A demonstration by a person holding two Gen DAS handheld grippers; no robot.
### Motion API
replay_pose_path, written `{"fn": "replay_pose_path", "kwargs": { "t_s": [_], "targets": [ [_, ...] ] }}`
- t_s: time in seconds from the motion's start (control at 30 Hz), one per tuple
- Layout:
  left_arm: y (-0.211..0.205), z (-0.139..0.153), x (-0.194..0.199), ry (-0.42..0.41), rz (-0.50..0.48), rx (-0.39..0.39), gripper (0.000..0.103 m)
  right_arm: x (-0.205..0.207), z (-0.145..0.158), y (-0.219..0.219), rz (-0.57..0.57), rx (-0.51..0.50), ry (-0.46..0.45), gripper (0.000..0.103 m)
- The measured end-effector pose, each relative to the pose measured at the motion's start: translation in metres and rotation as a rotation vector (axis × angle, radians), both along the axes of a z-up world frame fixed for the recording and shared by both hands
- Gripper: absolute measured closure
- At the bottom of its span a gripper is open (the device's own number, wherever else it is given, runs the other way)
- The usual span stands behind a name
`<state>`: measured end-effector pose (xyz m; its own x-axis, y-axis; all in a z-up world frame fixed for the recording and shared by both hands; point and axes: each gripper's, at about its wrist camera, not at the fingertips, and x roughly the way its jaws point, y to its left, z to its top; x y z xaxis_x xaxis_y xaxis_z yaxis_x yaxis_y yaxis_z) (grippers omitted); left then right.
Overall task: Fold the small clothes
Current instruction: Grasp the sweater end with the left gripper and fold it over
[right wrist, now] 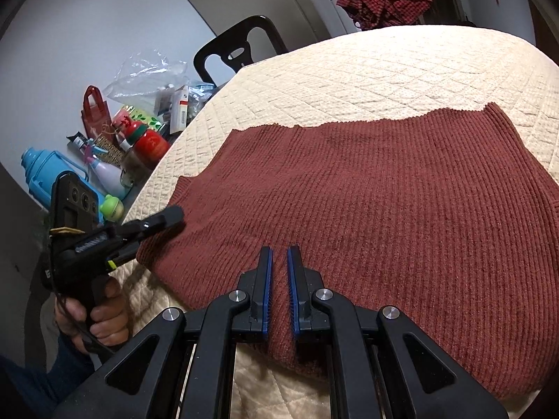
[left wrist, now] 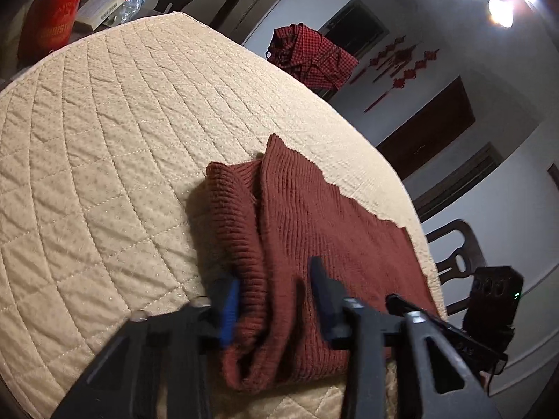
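Quilted cream counter (right wrist: 384, 70), rust ribbed knit sweater (right wrist: 384, 192) lying flat along its near edge, one side already folded into a thick roll. Soft, floppy, fairly heavy knit, grippy not slippery; best taken at hem or corner through both layers. Right gripper (right wrist: 279, 272) fingers narrow, pinching near hem. Left gripper (left wrist: 276, 289) fingers straddle the rolled edge, probably clamped, blurry
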<state>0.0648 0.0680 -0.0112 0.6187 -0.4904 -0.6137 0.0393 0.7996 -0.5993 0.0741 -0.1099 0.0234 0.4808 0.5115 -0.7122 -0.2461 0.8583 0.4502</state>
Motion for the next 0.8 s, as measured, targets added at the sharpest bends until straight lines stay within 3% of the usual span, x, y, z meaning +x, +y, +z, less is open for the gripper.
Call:
{"fn": "replay_pose_path", "kwargs": {
  "t_s": [0.1,0.3,0.57,0.67,0.8],
  "targets": [
    [-0.002,0.007,0.000,-0.018,-0.015,-0.004,0.084,0.000,0.001,0.000,0.001,0.000,0.004,0.095],
    [-0.021,0.051,-0.002,-0.143,-0.080,-0.020,0.085,-0.009,0.010,-0.024,-0.059,0.001,-0.008,0.095],
    [-0.094,0.095,0.015,-0.229,-0.256,-0.043,0.085,-0.036,0.012,-0.079,-0.207,0.033,0.001,0.095],
    [-0.135,0.096,0.023,-0.233,-0.354,-0.042,0.085,-0.046,0.013,-0.093,-0.246,0.048,-0.002,0.095],
    [-0.186,0.069,0.036,-0.157,-0.468,-0.024,0.086,-0.054,0.015,-0.108,-0.280,0.074,-0.007,0.095]
  ]
}}
